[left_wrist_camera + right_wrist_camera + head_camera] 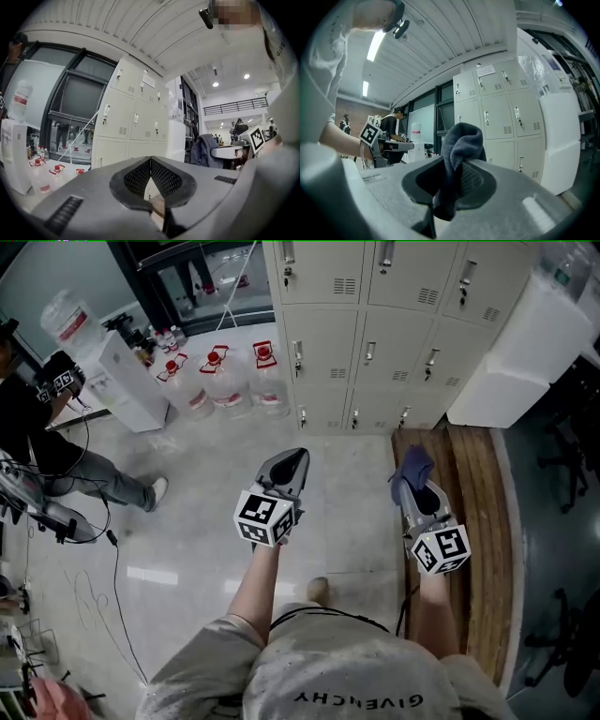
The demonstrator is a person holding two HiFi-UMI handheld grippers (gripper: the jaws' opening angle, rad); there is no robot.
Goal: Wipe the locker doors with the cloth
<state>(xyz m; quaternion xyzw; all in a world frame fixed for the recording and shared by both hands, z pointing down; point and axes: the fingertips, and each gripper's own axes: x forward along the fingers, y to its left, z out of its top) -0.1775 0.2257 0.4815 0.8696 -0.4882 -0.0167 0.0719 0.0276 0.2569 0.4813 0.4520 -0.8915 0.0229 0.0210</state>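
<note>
Cloth, dark blue-grey and bunched, is pinched between the closed jaws of our right gripper, short of the locker doors and not touching them. Our left gripper, also short of the locker doors, has its jaws pressed together on nothing. We judge a good wipe needs the cloth's loose fold flat against a door, with steady overlapping strokes

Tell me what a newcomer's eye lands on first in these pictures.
First is the dark grey-blue cloth, bunched in the shut right gripper and held out toward the bank of beige metal lockers. The left gripper beside it is shut and empty. On the pale floor, left of the lockers, stand large clear water bottles with red caps.
</note>
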